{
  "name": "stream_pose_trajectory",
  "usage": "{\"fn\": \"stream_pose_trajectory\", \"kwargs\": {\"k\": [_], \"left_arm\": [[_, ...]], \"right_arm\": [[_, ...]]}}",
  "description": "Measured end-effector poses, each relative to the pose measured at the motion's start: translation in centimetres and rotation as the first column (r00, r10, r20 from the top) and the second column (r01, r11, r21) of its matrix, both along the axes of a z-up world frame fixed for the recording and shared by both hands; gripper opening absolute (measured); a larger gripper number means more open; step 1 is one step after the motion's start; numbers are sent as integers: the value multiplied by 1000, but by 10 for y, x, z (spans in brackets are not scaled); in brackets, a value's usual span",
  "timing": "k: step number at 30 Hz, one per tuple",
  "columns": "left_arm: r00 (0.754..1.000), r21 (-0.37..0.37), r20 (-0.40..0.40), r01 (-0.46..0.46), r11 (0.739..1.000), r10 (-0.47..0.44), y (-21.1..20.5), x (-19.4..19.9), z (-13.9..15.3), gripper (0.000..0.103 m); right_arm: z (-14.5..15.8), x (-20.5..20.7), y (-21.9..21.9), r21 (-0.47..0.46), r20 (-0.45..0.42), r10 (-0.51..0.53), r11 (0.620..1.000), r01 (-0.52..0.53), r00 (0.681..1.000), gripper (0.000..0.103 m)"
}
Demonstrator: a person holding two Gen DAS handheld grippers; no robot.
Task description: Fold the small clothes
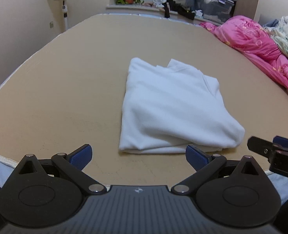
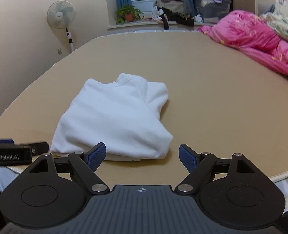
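Item: white garment [image 1: 173, 107], small, soft fleece-like cloth. It lay folded into a compact, roughly rectangular bundle on the tan bed surface [image 1: 66, 78], near the front edge, collar end turned toward the far side, layered edges showing along the near side.

Left gripper [image 1: 139, 156]: you held it wide, nothing between the blue pads [image 1: 81, 157], raised just short of the bundle's near edge and clear of the cloth.

Right gripper [image 2: 143, 157]: you held it wide as well, empty, hovering at the bundle's near right corner without touching it.

Surroundings: pink quilt [image 1: 261, 44] heaped along the right side, well apart from the garment; standing fan [image 2: 61, 16] and potted plant [image 2: 128, 13] at the far wall; further clothes piled on the sill [image 2: 171, 3].

Step in hand, as judged: the fold looked finished and the piece let go.

Next move, as judged: either a light press to flatten the puffed near corner, or you reached for another piece; the bundle was soft and would spring open if nudged sideways
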State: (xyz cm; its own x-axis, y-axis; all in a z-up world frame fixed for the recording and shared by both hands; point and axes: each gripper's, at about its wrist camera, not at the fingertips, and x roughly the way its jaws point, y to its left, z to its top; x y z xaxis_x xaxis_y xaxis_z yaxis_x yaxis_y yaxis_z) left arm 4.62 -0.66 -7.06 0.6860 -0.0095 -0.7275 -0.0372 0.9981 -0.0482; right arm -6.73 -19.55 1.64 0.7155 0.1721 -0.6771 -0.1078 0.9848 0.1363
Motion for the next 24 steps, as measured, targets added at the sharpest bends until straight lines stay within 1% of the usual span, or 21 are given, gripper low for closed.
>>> {"fn": "stream_pose_trajectory", "kwargs": {"k": [3, 5, 8, 10, 12, 16, 24], "left_arm": [[1000, 0, 4, 4, 1000, -4, 2, 1, -2, 102], [1000, -1, 12, 0, 1000, 0, 2, 3, -2, 102], [1000, 17, 24, 5, 1000, -5, 1, 3, -2, 102], [1000, 14, 26, 15, 1000, -16, 0, 2, -1, 102], [999, 11, 30, 16, 1000, -16, 0, 2, 0, 102], [999, 27, 41, 19, 999, -20, -2, 1, 1, 102], [999, 37, 42, 32, 999, -34, -3, -1, 1, 102]], "right_arm": [[-2, 5, 10, -17, 14, -3, 1000, 3, 1000, 83], [-3, 7, 16, -11, 20, -2, 1000, 2, 1000, 83], [-5, 9, 23, -15, 15, 18, 1000, -18, 1000, 83], [-6, 7, 27, -24, 12, 33, 999, -33, 999, 83], [-5, 6, 27, -24, 12, 39, 999, -39, 999, 83], [-4, 5, 24, -21, 12, 29, 999, -29, 999, 83], [0, 3, 20, -13, 18, 28, 1000, -28, 999, 83]]}}
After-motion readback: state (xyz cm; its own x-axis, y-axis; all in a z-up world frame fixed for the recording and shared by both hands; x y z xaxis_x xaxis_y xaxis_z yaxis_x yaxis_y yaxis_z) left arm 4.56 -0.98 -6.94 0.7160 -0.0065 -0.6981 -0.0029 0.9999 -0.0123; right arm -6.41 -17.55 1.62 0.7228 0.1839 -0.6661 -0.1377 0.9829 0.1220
